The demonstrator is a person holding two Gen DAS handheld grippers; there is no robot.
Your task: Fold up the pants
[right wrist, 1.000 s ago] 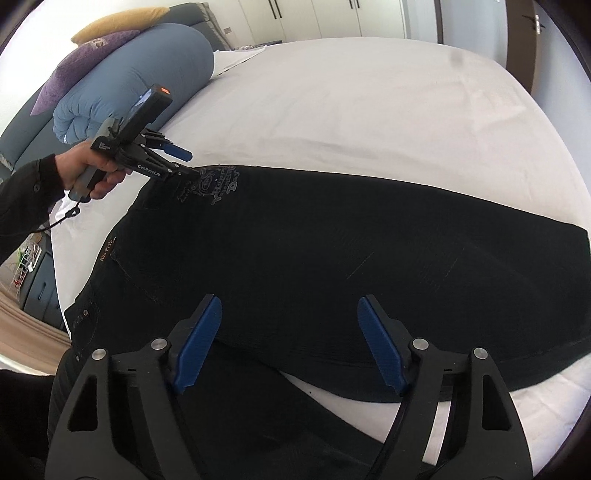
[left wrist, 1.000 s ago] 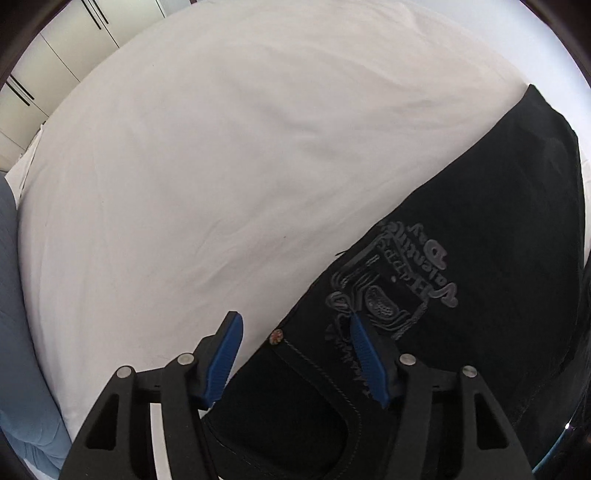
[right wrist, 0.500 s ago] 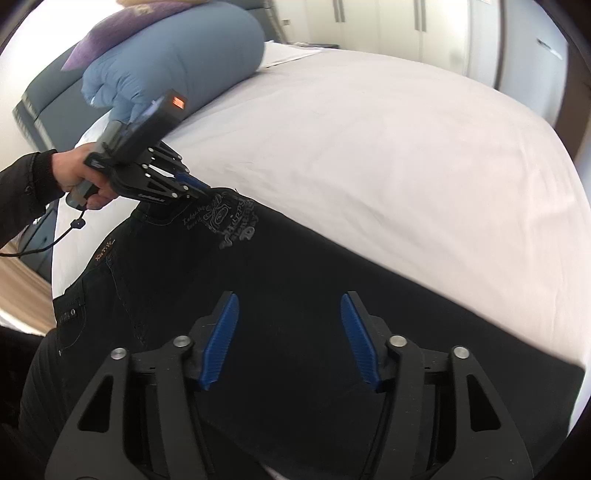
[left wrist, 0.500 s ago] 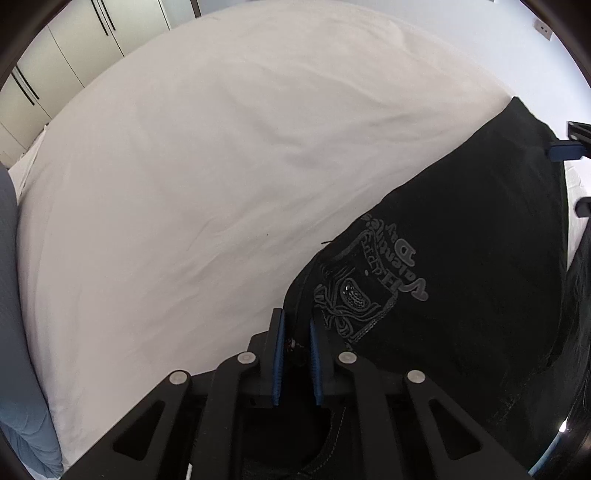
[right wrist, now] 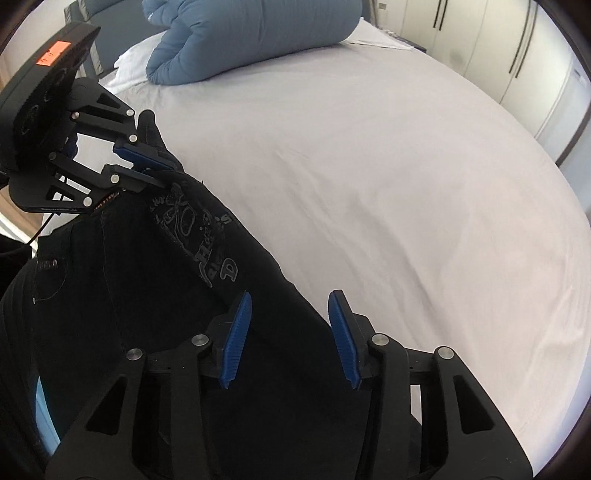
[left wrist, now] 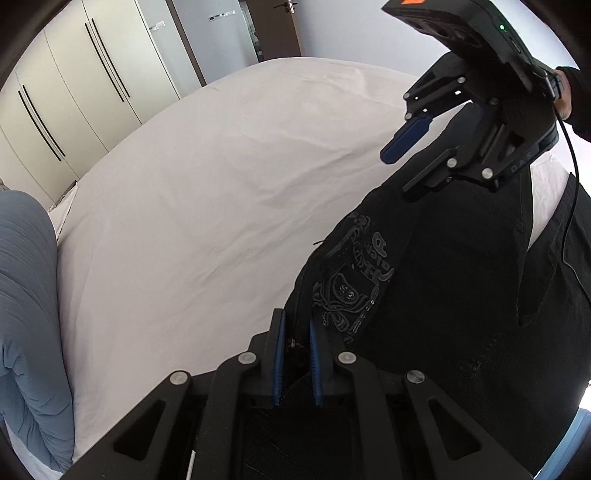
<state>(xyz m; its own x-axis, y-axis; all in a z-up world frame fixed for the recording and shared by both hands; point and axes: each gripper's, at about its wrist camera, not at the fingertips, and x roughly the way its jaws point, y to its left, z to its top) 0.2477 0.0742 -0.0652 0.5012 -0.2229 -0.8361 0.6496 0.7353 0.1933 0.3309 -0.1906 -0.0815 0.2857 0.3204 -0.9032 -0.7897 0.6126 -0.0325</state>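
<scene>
While the black pants hang lifted above the white bed, the left gripper stands nearly closed, its blue pads pinching a fold of the dark cloth at the waist edge, just beside the pale printed emblem. Seen from the right wrist, the same left gripper clamps the top corner of the pants, from which the cloth falls away in a slanting edge across the sheet of the bed. The right gripper is spread wide, its pads well apart; the left pad lies over the dark cloth and the right pad over the bare sheet, with the edge of the pants running between them, and whether either pad touches the cloth cannot be told. From the left wrist, the right gripper appears above the pants, open. A rolled blue duvet lies at the head of the bed, and white wardrobe doors stand beyond.
</scene>
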